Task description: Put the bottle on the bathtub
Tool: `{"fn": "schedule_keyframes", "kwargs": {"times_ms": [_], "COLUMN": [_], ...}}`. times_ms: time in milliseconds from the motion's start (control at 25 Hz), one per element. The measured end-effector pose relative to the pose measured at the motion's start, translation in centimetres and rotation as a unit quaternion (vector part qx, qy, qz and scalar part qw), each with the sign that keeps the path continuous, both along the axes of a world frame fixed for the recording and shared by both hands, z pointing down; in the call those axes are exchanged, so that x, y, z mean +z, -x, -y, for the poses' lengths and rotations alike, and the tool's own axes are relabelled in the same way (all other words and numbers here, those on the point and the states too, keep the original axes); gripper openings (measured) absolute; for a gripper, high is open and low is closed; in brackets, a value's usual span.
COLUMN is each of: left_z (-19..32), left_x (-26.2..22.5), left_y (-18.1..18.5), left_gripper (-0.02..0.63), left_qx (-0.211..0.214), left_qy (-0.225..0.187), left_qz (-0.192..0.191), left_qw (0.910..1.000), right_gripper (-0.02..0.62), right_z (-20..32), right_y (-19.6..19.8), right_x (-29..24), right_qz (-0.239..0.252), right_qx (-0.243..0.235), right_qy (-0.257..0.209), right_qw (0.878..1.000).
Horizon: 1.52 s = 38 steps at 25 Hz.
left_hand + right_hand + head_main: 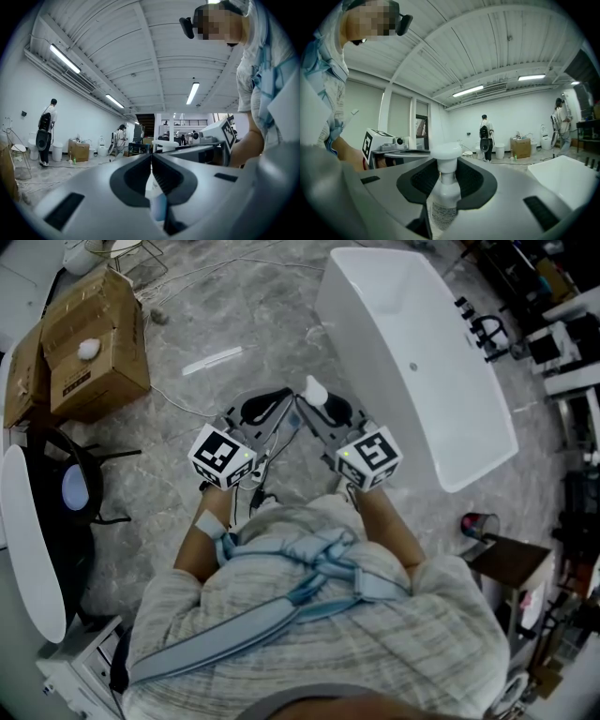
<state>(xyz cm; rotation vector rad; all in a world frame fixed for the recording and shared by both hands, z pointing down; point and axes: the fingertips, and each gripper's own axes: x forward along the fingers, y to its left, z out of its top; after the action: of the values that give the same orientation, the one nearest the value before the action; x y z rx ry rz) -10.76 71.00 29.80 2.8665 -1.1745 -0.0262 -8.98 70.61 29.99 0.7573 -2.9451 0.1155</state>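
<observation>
Right gripper (pixel 446 165) clamped on the bottle (pixel 445 199) at its neck, under the pump cap, bottle upright. Left gripper (pixel 151 158) closed, just beside it. Bottle sits over the floor (pixel 234 324), near the bathtub's (pixel 375 362) long rim, not touching.

Head view looks down; gripper views level (bottle (pixel 444 187) in all).

Nothing reads clearly: the cardboard box (pixel 103 324) label (pixel 73 381) and the bottle (pixel 444 201) print are blurred.
</observation>
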Motion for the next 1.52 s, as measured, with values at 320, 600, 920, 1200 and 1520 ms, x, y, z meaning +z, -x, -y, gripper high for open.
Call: {"fn": "schedule_keyframes", "kwargs": {"times_ms": [320, 600, 920, 1200, 1520], "left_z": [6.3, 11.4, 15.7, 17.6, 18.4], "left_x": [0.6, 0.1, 0.1, 0.6, 0.9], "left_y": [-9.8, -19.5, -28.5, -34.8, -37.2], "left_gripper": [0.006, 0.006, 0.006, 0.006, 0.006], "left_qx": [0.011, 0.032, 0.036, 0.039, 0.04], "left_qy": [0.015, 0.019, 0.02, 0.028, 0.042], "left_qz": [0.003, 0.011, 0.013, 0.013, 0.019], "left_qw": [0.9998, 0.9993, 0.9991, 0.9988, 0.9981], "right_gripper": [0.112, 0.112, 0.112, 0.112, 0.112], "right_z": [5.7, 11.3, 15.6, 17.5, 19.1], "right_y": [-9.6, -19.7, -29.4, -35.9, -38.9], "right_x": [0.5, 0.2, 0.2, 1.0, 1.3], "right_qz": [-0.011, -0.007, -0.004, -0.004, 0.008], "right_qx": [-0.003, 0.027, 0.042, 0.05, 0.058], "right_qy": [0.0, 0.009, 0.005, 0.024, 0.032], "right_qw": [1.0, 1.0, 0.999, 0.998, 0.998]}}
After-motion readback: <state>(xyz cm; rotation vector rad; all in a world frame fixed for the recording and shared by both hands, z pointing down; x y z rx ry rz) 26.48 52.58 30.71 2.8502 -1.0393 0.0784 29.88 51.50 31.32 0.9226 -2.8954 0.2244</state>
